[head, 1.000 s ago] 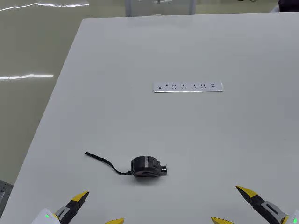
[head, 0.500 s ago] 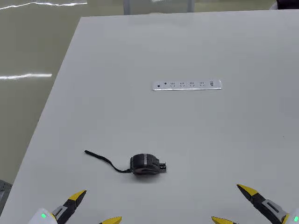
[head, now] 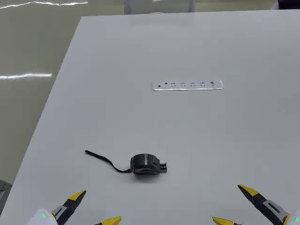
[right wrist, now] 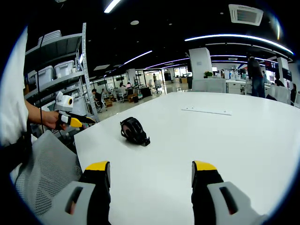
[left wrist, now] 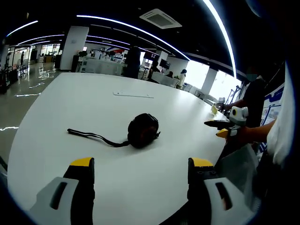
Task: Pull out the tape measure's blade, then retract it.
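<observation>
A dark round tape measure (head: 147,165) lies on the white table (head: 187,126) near its front, its black wrist strap (head: 101,159) trailing to the left. Its blade is wound in. In the left gripper view the tape measure (left wrist: 143,130) rests ahead of my left gripper (left wrist: 141,167), whose yellow-tipped jaws stand wide apart with nothing between them. My right gripper (right wrist: 151,169) is open too, with the tape measure (right wrist: 133,130) ahead and to its left. In the head view the left gripper (head: 93,206) sits at bottom left and the right gripper (head: 234,204) at bottom right, both short of the tape.
A white power strip (head: 187,85) lies flat further back on the table. The table's left edge (head: 49,110) drops to a glossy floor. Shelving with bins (right wrist: 56,75) stands off to the side in the right gripper view.
The head camera has shifted slightly, so everything sits a little higher and further left in the picture. Tape measure and both grippers are where they were.
</observation>
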`<control>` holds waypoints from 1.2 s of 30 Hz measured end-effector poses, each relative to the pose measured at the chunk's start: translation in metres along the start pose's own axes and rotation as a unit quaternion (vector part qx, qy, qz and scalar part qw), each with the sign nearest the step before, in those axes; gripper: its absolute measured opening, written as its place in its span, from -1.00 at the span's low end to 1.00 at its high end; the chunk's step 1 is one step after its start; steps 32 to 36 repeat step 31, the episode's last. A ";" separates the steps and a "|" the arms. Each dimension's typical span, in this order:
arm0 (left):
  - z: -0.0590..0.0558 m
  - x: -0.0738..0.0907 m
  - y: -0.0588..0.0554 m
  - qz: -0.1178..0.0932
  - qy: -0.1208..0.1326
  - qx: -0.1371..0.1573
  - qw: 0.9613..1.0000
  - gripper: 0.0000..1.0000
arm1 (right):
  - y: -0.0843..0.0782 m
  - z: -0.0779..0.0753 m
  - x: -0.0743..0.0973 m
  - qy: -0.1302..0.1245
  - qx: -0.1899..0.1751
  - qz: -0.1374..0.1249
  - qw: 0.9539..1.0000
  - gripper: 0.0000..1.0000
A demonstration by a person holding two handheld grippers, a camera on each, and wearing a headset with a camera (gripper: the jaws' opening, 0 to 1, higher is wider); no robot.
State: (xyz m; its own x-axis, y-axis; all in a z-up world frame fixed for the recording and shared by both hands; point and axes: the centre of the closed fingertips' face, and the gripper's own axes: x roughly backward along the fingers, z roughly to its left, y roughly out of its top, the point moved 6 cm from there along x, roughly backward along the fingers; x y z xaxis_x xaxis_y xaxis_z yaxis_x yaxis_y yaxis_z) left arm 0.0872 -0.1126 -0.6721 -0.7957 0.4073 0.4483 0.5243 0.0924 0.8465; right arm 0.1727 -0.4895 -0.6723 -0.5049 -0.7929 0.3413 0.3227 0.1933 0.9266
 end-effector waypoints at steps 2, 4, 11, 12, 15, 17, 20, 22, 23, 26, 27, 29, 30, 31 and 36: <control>0.002 0.000 -0.001 0.000 0.001 -0.001 1.000 0.60 | -0.001 0.000 0.000 0.000 0.000 0.001 1.000 0.43; 0.002 0.000 -0.001 0.000 0.000 0.000 1.000 0.60 | 0.000 0.001 0.000 0.001 -0.001 0.000 1.000 0.43; 0.000 0.000 -0.001 0.000 0.000 0.000 1.000 0.60 | 0.000 0.002 0.000 0.001 -0.003 0.000 1.000 0.43; -0.001 0.000 -0.001 0.001 0.000 0.001 1.000 0.60 | -0.001 0.002 0.000 0.001 -0.004 -0.001 1.000 0.43; -0.003 0.000 0.000 0.001 0.000 0.002 1.000 0.60 | -0.002 0.002 0.000 0.001 -0.005 0.001 1.000 0.42; -0.004 0.000 0.000 0.001 0.001 0.002 1.000 0.60 | -0.002 0.001 0.000 0.001 -0.007 0.000 1.000 0.42; -0.005 0.000 0.000 0.001 0.001 0.005 1.000 0.60 | -0.002 0.002 0.000 0.001 -0.007 0.001 1.000 0.42; -0.006 0.000 0.000 0.002 0.000 0.004 1.000 0.60 | -0.002 0.002 0.000 0.001 -0.007 0.000 1.000 0.41; -0.008 -0.001 0.000 0.002 0.000 0.004 1.000 0.60 | -0.002 0.002 0.000 0.001 -0.007 0.001 1.000 0.41; -0.009 0.000 0.001 0.002 -0.001 0.005 1.000 0.60 | -0.002 0.002 -0.001 0.002 -0.006 0.002 1.000 0.41; -0.009 0.000 0.001 0.002 -0.001 0.005 1.000 0.60 | -0.002 0.003 -0.001 0.002 -0.006 0.002 1.000 0.41; -0.009 0.000 0.001 0.002 -0.001 0.004 1.000 0.60 | -0.002 0.003 -0.001 0.002 -0.007 0.000 1.000 0.41; -0.008 0.000 0.001 0.002 -0.001 0.004 1.000 0.60 | -0.002 0.003 -0.001 0.001 -0.006 0.002 1.000 0.41; -0.008 0.000 0.001 0.001 0.000 0.004 1.000 0.60 | -0.002 0.003 -0.001 0.002 -0.006 0.002 1.000 0.41; -0.008 0.000 0.001 0.001 0.000 0.004 1.000 0.60 | -0.002 0.003 -0.001 0.002 -0.006 0.002 1.000 0.41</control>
